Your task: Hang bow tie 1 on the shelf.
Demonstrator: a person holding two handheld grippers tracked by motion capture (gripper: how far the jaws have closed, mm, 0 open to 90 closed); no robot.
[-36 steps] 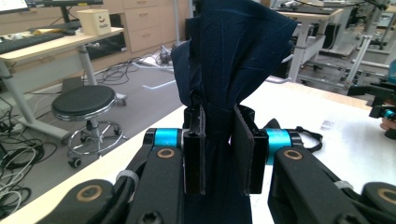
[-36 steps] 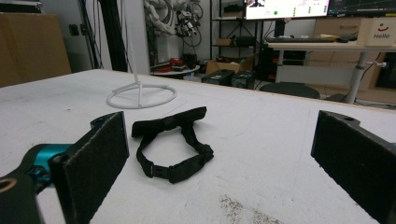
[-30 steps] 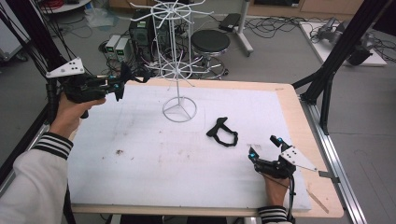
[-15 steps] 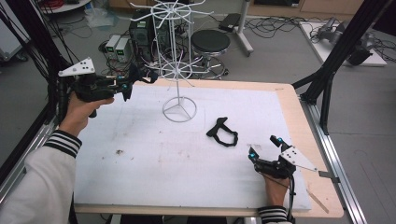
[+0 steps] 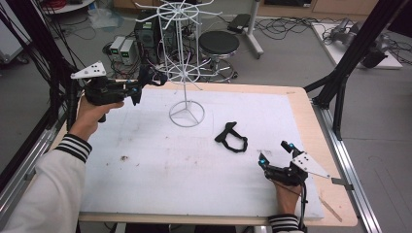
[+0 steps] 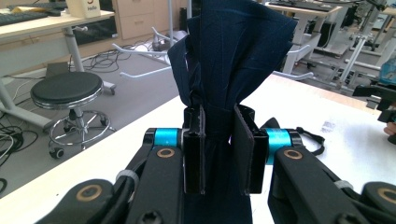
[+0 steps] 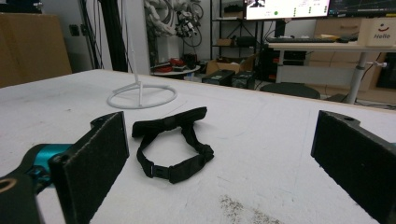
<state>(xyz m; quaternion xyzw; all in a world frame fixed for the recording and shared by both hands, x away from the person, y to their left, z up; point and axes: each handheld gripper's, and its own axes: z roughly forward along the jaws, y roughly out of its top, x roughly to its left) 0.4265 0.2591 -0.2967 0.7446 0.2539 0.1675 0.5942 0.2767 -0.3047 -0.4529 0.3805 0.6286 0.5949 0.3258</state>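
A white wire rack (image 5: 187, 63) stands on its ring base at the back middle of the white table (image 5: 145, 184). My left gripper (image 5: 144, 83) hovers just left of the rack's lower arms, shut on a dark blue folded cloth (image 5: 156, 76). In the left gripper view the cloth (image 6: 233, 56) rises in a bunch from between the pads (image 6: 195, 149) of that gripper (image 6: 219, 149). A black bow tie with its strap (image 5: 231, 137) lies flat right of centre. My right gripper (image 5: 274, 153) rests low near the front right, open, pointing at the bow tie (image 7: 173, 144); nothing is between its pads (image 7: 100, 149).
A round black stool (image 5: 219, 43) and computer boxes (image 5: 124, 48) stand on the floor behind the table. Black frame posts (image 5: 340, 82) rise at the right edge. Dark specks (image 5: 124, 158) mark the table's left part. Bare wood (image 5: 316, 126) borders the right side.
My left hand has carried the dark blue cloth rightward and slightly down, closer to the rack. The right gripper and the bow tie have stayed put.
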